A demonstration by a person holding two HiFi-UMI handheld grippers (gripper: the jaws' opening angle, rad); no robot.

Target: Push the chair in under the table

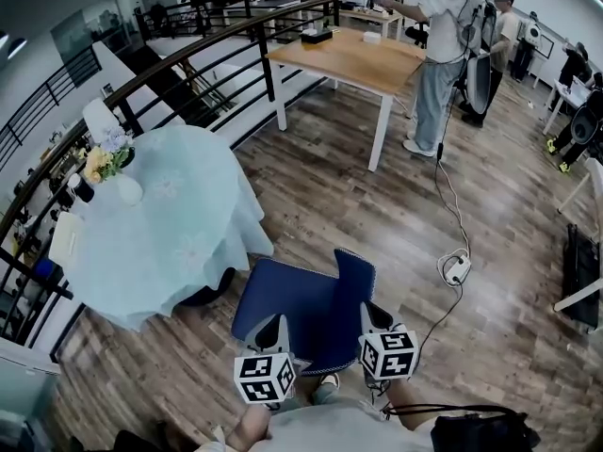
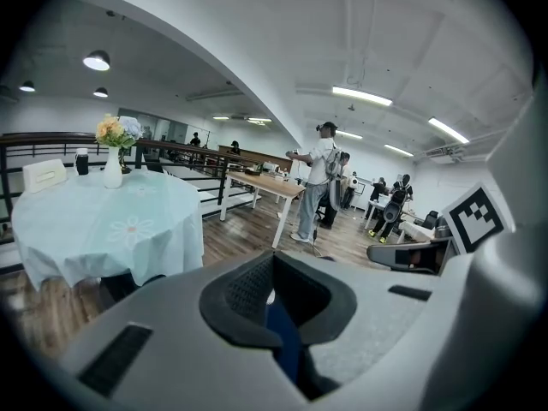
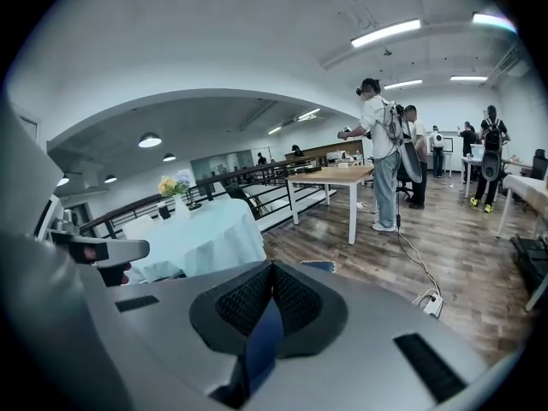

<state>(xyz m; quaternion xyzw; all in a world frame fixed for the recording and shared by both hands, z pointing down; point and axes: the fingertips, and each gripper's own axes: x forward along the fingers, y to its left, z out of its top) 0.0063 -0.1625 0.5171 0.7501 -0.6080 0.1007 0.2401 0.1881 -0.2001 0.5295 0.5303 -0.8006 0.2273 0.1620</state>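
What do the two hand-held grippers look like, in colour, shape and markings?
The left hand-held gripper and the right hand-held gripper each have a smooth grey body ending in two black pads with a fine grid texture. Each carries a white cube printed with black square markers. The person wears a light top.

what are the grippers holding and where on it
The left gripper and right gripper both clamp the blue chair on its edge nearest the person, one at each side.
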